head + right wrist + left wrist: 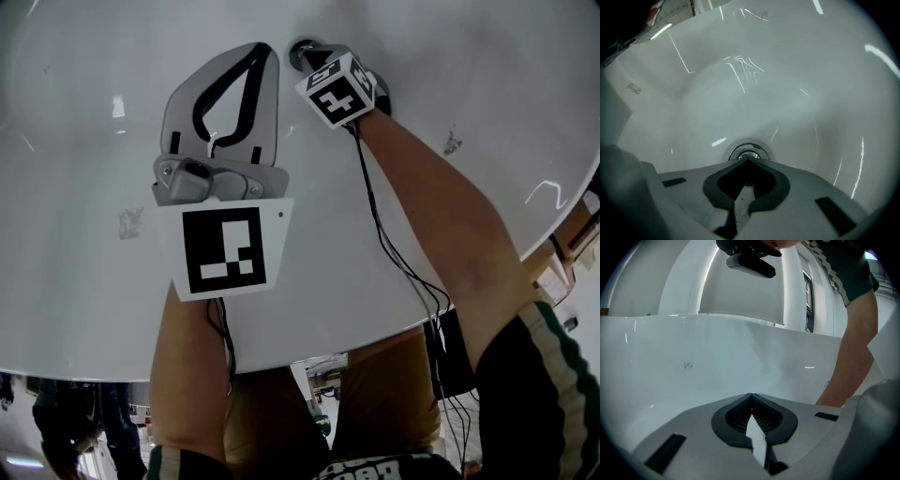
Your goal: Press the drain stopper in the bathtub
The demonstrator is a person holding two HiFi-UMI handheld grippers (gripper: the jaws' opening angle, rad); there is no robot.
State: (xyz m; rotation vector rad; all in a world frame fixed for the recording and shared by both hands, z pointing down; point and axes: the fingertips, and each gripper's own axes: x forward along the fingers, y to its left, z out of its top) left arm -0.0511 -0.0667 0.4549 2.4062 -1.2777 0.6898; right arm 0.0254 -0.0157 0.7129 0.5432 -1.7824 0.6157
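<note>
Drain stopper (pixel 748 152) low in the white bathtub (pixel 797 70), at the bottom of the basin where the walls curve down: a round chrome ring with a darker centre, bright reflections streaking the enamel around it. Seen from the head view as a small dark round piece (pixel 302 52) near the top edge, half covered. Directly over it, right gripper (pixel 749 160), jaws closed tip to tip with nothing held between them, only the open hollow behind the meeting tips; tips lying at the stopper's near rim, actual contact impossible to confirm. In the head view, same right gripper (pixel 314 58) marked by its cube (pixel 337 89) of square markers, with the bare right arm (pixel 441 216) reaching in across the tub and black cables (pixel 394 253) trailing along it. Just beside, to the left, left gripper (pixel 265 47), also closed at the tips and holding nothing, apart from the stopper, with its marker plate (pixel 225 248) facing up and the left arm (pixel 192 375) below. From the left gripper view, closed tips (pixel 751 395) aimed at a bare tub wall (pixel 693 357) bearing a small faint mark (pixel 687 364), the other arm (pixel 855 362) at right.
</note>
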